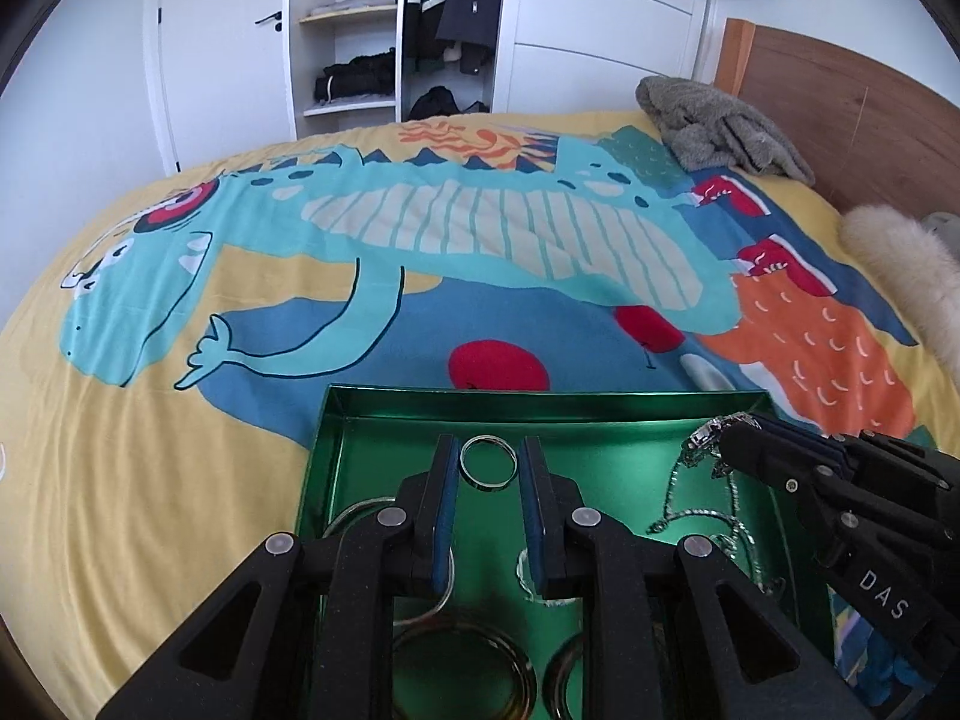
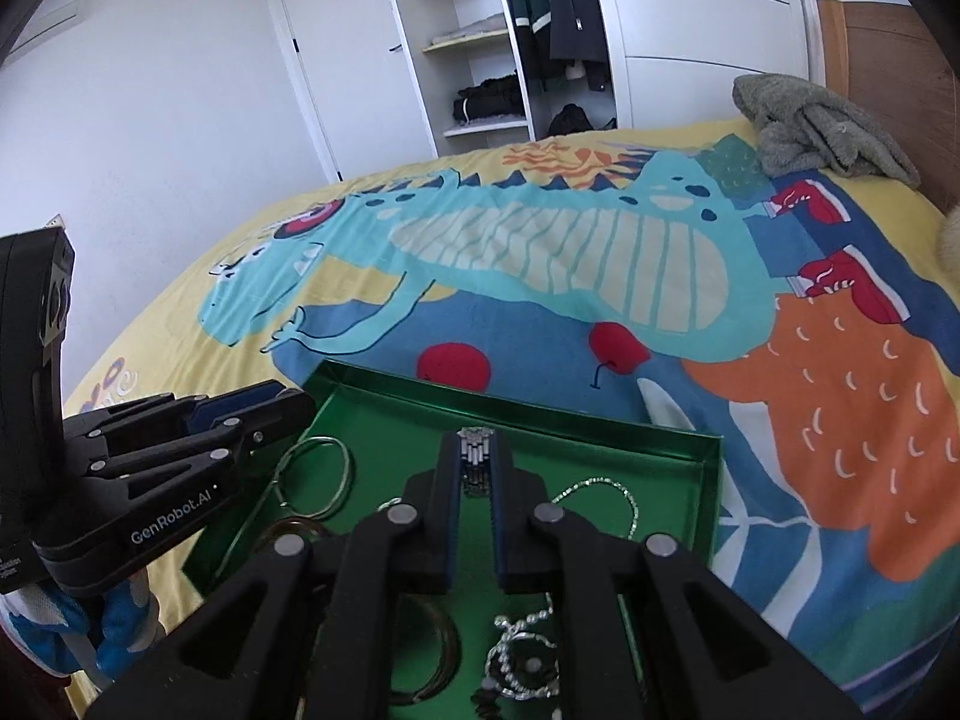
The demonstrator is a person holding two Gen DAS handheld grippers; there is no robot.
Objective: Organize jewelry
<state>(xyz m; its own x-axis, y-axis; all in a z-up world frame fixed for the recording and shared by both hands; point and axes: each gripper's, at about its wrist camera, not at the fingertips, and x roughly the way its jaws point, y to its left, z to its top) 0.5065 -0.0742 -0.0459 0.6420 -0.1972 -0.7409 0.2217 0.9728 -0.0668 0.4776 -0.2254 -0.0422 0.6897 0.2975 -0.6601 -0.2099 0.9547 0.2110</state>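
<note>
A shiny green tray [image 1: 384,408] lies on the bed and holds jewelry. My left gripper [image 1: 488,461] is open over the tray, its fingers either side of a silver ring [image 1: 488,463] without touching it. Gold and silver bangles [image 1: 468,672] lie below it. My right gripper [image 2: 477,456] is shut on a silver bracelet [image 2: 476,447] of small bar links, held above the tray [image 2: 711,480]. A thin silver chain [image 1: 702,516] hangs from the right gripper [image 1: 729,435] in the left wrist view. A beaded chain [image 2: 522,654] and thin hoops [image 2: 318,474] lie in the tray.
The tray rests on a yellow bedspread [image 1: 180,450] with a teal dinosaur print. A grey blanket [image 1: 720,126] and a wooden headboard [image 1: 870,102] are at the far right. An open wardrobe [image 1: 396,30] stands beyond the bed. The left gripper [image 2: 180,456] shows in the right wrist view.
</note>
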